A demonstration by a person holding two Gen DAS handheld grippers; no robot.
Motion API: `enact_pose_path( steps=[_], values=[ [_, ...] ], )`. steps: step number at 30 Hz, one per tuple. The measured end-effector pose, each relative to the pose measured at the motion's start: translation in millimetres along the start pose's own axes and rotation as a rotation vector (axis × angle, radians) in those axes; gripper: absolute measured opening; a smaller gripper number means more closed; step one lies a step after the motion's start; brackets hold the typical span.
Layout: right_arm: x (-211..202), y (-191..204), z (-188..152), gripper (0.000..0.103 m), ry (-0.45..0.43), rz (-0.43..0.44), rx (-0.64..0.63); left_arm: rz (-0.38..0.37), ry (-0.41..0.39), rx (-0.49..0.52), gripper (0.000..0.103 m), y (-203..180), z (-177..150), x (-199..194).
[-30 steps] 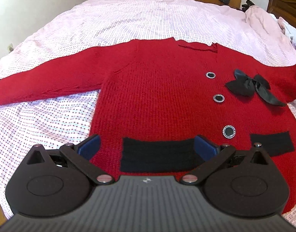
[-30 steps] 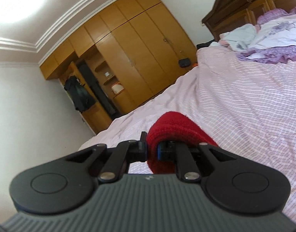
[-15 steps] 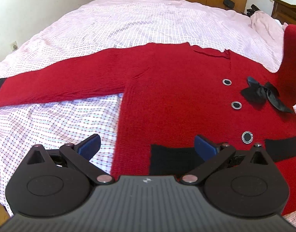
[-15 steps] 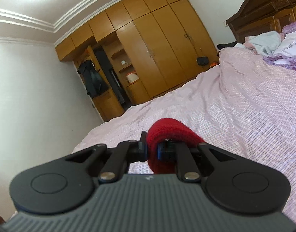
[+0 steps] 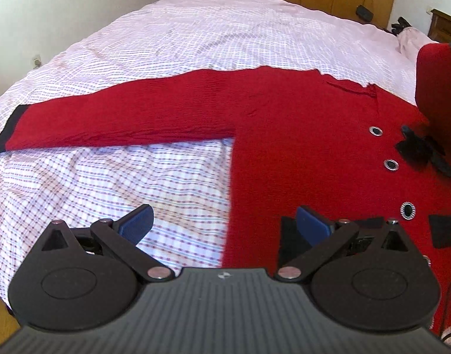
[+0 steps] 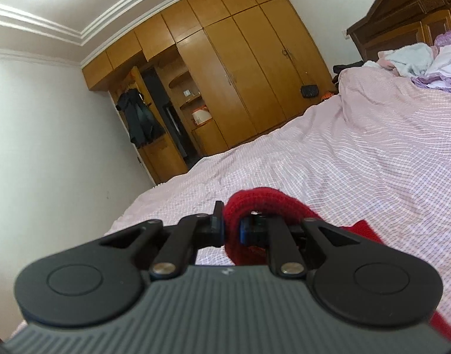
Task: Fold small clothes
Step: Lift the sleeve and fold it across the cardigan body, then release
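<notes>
A red knit cardigan [image 5: 299,135] with black-trimmed pockets, round buttons and a black bow [image 5: 423,150] lies flat, front up, on the bed. Its left sleeve [image 5: 116,121] stretches out to the left, ending in a black cuff. My left gripper [image 5: 222,221] is open and empty, low over the cardigan's bottom hem and left edge. My right gripper [image 6: 231,230] is shut on the right sleeve [image 6: 263,203], held raised above the bed. In the left wrist view that lifted sleeve [image 5: 437,88] stands up at the right edge.
The bed wears a pink checked cover [image 5: 196,44]. Wooden wardrobes [image 6: 225,82] line the far wall. A dark headboard [image 6: 402,29] and a pile of clothes and pillows [image 6: 417,62] sit at the bed's right end. A white wall [image 5: 63,14] runs on the left.
My left gripper has shifted left, from over the black pocket to the cardigan's left edge. My right gripper has carried the raised sleeve inward, so it now shows over the cardigan's right side.
</notes>
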State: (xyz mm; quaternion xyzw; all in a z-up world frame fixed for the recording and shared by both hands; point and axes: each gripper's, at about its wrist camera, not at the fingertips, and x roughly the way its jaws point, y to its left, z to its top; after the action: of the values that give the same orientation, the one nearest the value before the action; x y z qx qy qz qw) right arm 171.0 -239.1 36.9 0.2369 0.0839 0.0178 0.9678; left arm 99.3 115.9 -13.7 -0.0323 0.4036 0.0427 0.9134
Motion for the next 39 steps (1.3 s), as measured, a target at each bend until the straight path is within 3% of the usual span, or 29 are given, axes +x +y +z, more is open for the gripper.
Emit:
enact_pose_path(
  steps=[6, 11, 13, 15, 16, 18, 23, 26, 28, 34, 39],
  values=[
    [32.6, 17.0, -37.4, 0.013, 0.105, -0.020, -0.048, 0.011, 0.008, -0.032, 0.103, 12.5, -2.6, 4.3],
    [57.2, 17.2, -76.6, 0.017, 0.325, 0.025, -0.034, 0.021, 0.020, -0.031, 0.103, 15.5, -6.7, 7.0],
    [58.9, 19.1, -87.7, 0.027, 0.398, 0.037, -0.045, 0.021, 0.022, -0.030, 0.103, 15.4, -7.0, 7.4],
    [55.6, 19.6, -95.0, 0.050, 0.456, 0.055, -0.058, 0.021, 0.021, -0.025, 0.103, 14.1, -6.3, 6.8],
    [50.2, 18.9, -97.3, 0.055, 0.469, 0.069, -0.062, 0.021, 0.018, -0.021, 0.103, 12.7, -5.5, 6.0],
    [33.9, 20.1, -99.9, 0.069, 0.469, 0.089, -0.077, 0.019, 0.009, -0.009, 0.103, 8.6, -2.9, 4.4],
    [-12.4, 2.6, -91.1, 0.069, 0.502, 0.110, -0.089, -0.004, -0.014, 0.029, 0.103, -10.1, 9.4, 0.9],
    [-45.0, -16.1, -83.4, 0.069, 0.476, 0.108, -0.093, -0.029, -0.026, 0.078, 0.103, -29.7, 18.3, -0.2],
    [-61.0, -27.1, -79.0, 0.069, 0.454, 0.079, -0.105, -0.054, -0.033, 0.119, 0.103, -47.2, 24.4, -0.5],
    [-94.8, -62.7, -70.4, 0.069, 0.386, -0.111, -0.156, -0.117, -0.061, 0.251, 0.103, -113.6, 39.2, 3.3],
    [-103.0, -91.9, -76.3, 0.068, 0.389, -0.154, -0.117, -0.146, -0.081, 0.354, 0.103, -173.7, 48.6, 18.8]
  ],
)
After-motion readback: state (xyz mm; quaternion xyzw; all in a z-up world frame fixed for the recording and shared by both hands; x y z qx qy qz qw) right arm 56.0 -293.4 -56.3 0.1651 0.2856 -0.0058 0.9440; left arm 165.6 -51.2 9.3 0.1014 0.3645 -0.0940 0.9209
